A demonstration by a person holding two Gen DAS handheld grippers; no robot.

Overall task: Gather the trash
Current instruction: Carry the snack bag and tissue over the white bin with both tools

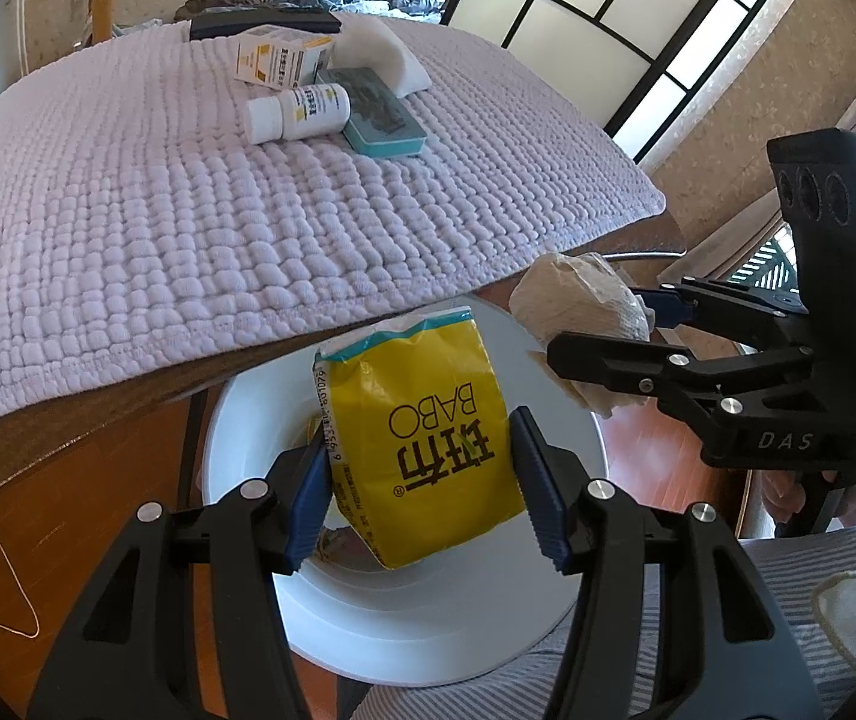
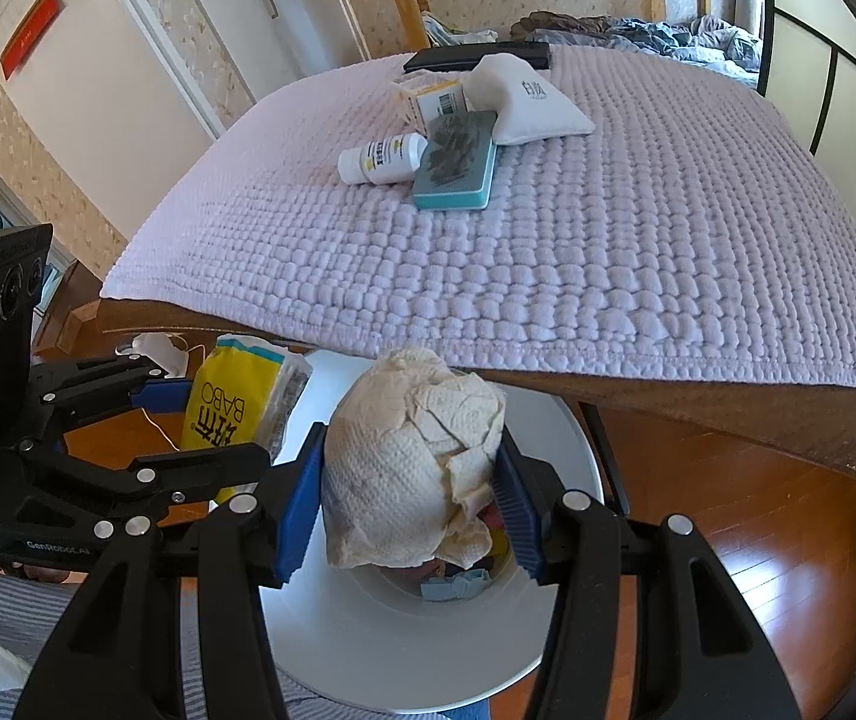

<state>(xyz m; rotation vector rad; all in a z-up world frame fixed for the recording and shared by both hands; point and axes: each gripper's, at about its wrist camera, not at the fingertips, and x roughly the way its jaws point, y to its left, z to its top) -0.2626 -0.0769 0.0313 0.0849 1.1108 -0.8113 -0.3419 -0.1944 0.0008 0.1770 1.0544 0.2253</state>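
My left gripper (image 1: 422,480) is shut on a yellow BABO tissue packet (image 1: 422,438) and holds it over the mouth of a white round trash bin (image 1: 404,636) on the floor. The packet also shows in the right wrist view (image 2: 218,414). My right gripper (image 2: 410,498) is shut on a crumpled wad of paper towel (image 2: 404,462) above the same bin (image 2: 380,654), with trash visible inside. From the left wrist view, the right gripper (image 1: 602,324) and wad (image 1: 584,306) hang just right of the packet.
A table under a pale quilted mat (image 1: 218,228) stands just beyond the bin. On it lie a white pill bottle (image 1: 299,114), a medicine box (image 1: 281,60), a teal-edged box (image 1: 377,111), a white pouch (image 1: 380,48) and a black flat object (image 1: 266,24). The wooden floor (image 2: 758,540) lies around.
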